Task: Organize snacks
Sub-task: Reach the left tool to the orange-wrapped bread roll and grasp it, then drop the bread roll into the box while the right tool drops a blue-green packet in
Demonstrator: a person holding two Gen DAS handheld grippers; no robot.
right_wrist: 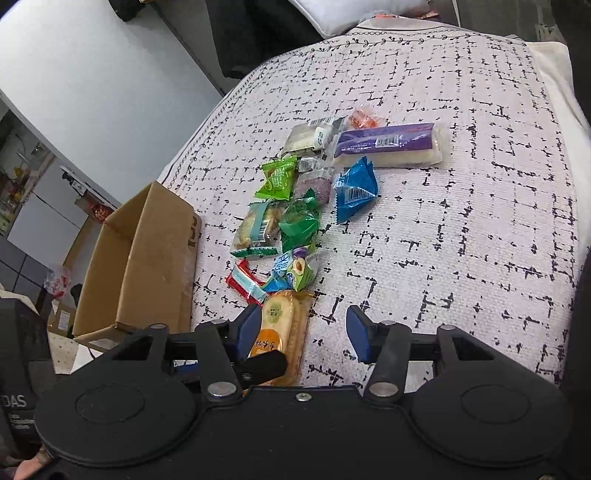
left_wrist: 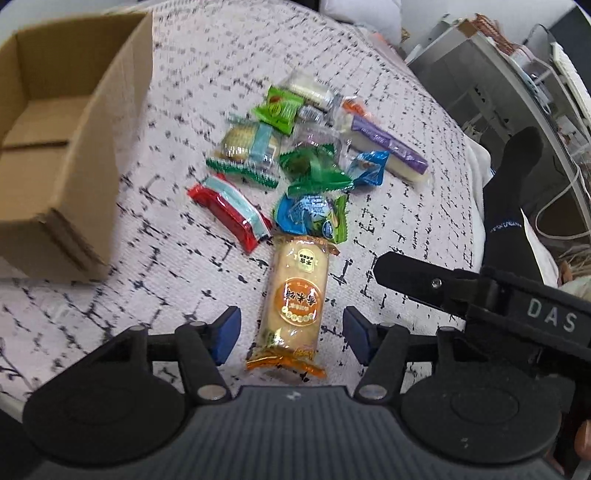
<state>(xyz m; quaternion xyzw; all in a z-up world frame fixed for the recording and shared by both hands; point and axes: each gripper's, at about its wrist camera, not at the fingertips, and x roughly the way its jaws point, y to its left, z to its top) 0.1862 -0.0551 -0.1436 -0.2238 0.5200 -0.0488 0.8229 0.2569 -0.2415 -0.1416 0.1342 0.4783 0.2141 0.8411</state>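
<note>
Left gripper [left_wrist: 291, 334] spread astride rice cracker pack [left_wrist: 293, 301], right gripper [right_wrist: 301, 334] apart (cardboard box [left_wrist: 55, 147] interior left-view only)

— What sort of place is shown?

— A lived-in room of a home is suggested; a soft surface is covered by a white cloth [right_wrist: 461, 229] printed with broken black lines, and a pillow [right_wrist: 332, 14] is seen at its far end.

— What else is offered as evidence?

— A socked foot [left_wrist: 517, 173] is rested beside the cloth; cluttered grey shelving [left_wrist: 491, 74] with trailing cables is seen behind it; a cardboard box [left_wrist: 66, 147] and wrapped snacks [left_wrist: 295, 155] are laid out on top.
</note>
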